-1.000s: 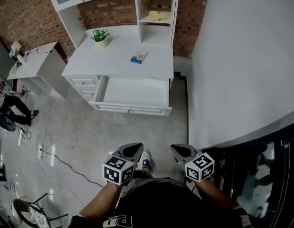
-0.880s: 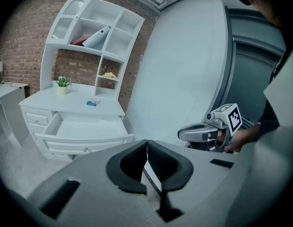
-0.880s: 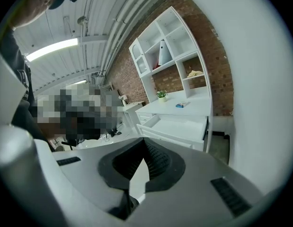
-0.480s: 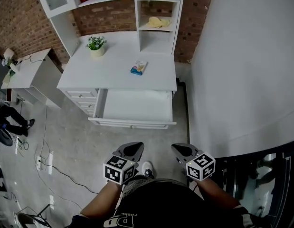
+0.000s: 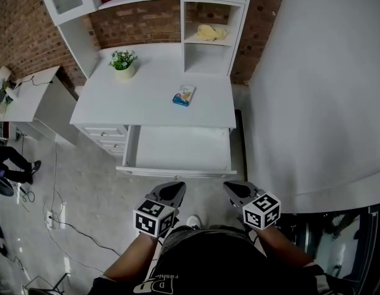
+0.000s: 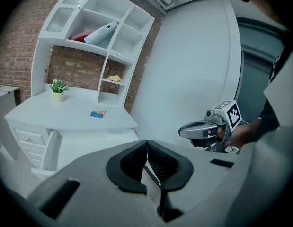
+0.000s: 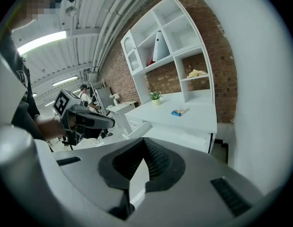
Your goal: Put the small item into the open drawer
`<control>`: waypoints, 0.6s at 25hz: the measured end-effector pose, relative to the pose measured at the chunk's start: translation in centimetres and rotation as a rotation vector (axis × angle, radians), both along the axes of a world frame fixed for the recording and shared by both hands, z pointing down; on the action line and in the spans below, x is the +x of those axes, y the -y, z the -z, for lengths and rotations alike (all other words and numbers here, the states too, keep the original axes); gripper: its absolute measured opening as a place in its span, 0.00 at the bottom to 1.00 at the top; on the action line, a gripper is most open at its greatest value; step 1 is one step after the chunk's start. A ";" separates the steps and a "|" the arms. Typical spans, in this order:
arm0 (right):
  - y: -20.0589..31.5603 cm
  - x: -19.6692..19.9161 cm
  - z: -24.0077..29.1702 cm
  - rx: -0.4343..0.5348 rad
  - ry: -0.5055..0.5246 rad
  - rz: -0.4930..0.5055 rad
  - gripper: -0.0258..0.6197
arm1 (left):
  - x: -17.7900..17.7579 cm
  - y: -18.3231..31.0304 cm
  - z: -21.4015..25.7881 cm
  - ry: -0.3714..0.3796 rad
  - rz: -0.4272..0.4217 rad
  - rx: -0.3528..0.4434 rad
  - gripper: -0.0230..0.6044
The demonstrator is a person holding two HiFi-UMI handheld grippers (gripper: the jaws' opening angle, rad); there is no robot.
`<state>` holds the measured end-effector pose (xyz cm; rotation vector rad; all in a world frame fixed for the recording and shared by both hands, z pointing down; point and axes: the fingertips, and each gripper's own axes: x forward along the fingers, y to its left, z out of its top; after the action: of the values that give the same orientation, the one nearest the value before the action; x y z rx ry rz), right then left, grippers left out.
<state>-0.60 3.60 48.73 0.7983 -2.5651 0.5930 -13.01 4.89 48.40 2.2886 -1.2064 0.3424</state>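
Where the drawer (image 5: 177, 172) stands open, floor (image 5: 97, 195) (grey) fronts its edge.

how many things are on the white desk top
2: a green plant in a pale pot at the back left, a small blue packet right of centre.

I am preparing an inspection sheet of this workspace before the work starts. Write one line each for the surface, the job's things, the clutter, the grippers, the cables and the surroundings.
Surface: white desk top, carries only a few things.
Job's things: small blue packet lies on the desk top; the drawer below it is pulled open, nothing seen inside.
Clutter: potted plant on the desk; yellow object in a shelf compartment.
Grippers: left gripper and right gripper, jaws together, nothing held, both short of the drawer.
Cables: cables on the floor at the left.
Surroundings: brick wall behind the shelves; white wall at the right; side table at the left.
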 end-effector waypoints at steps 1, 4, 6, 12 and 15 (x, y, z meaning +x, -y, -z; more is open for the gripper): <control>0.4 -0.3 0.0 -0.001 0.002 -0.005 0.05 | -0.2 0.4 -0.2 -0.001 -0.006 0.000 0.07; 1.3 -0.8 0.0 -0.005 0.005 -0.022 0.05 | -0.7 1.5 -0.6 -0.007 -0.020 -0.002 0.07; 1.7 -0.7 -0.1 -0.008 -0.003 -0.035 0.05 | -0.8 2.0 -0.6 -0.014 -0.028 -0.003 0.07; 3.7 0.2 -0.1 -0.006 -0.013 -0.064 0.05 | -0.7 4.2 -1.1 -0.012 -0.034 -0.010 0.07; 5.0 0.2 -0.2 -0.007 -0.005 -0.054 0.05 | -0.5 5.3 -1.0 -0.008 -0.022 -0.010 0.07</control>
<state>-0.39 -1.41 48.91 0.8684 -2.5427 0.6157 -13.56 -0.41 49.43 2.2943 -1.1739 0.3459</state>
